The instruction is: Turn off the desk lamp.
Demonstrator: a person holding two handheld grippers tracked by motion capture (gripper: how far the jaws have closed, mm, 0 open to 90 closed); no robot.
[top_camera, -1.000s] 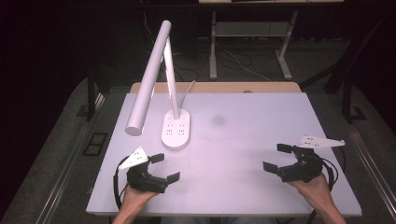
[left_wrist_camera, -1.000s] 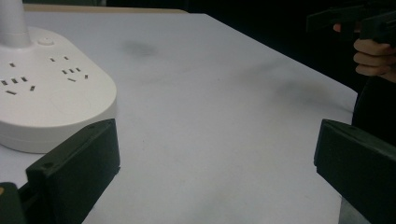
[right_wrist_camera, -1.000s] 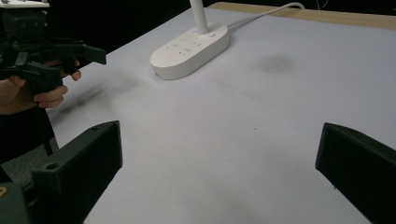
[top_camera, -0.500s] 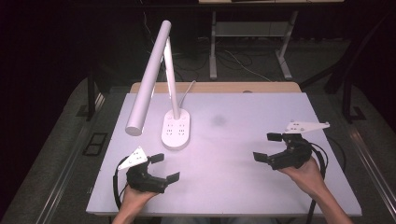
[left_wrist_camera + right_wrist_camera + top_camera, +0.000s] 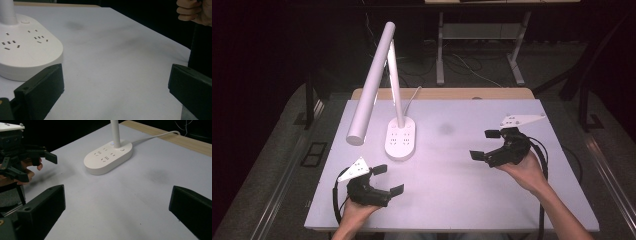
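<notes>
A white desk lamp stands at the table's left-centre on an oval base (image 5: 401, 138) that carries several sockets. Its long tube head (image 5: 371, 85) slants forward and down to the left. My left gripper (image 5: 389, 179) rests near the front edge, just in front of and left of the base, open and empty. In the left gripper view the base (image 5: 27, 50) lies close ahead at the left of the open left gripper (image 5: 116, 85). My right gripper (image 5: 483, 144) hovers at the right-centre, open and empty, pointing left towards the base (image 5: 108, 157).
The white table (image 5: 452, 200) has a wooden strip (image 5: 442, 93) along its far edge. The lamp's white cable (image 5: 155, 136) runs off over that strip. A faint dark smudge (image 5: 446, 128) marks the table's middle. Dark floor and desk legs lie beyond.
My right gripper has moved away from the front edge, forward and leftward towards the table's middle. The left gripper and the lamp have stayed put.
</notes>
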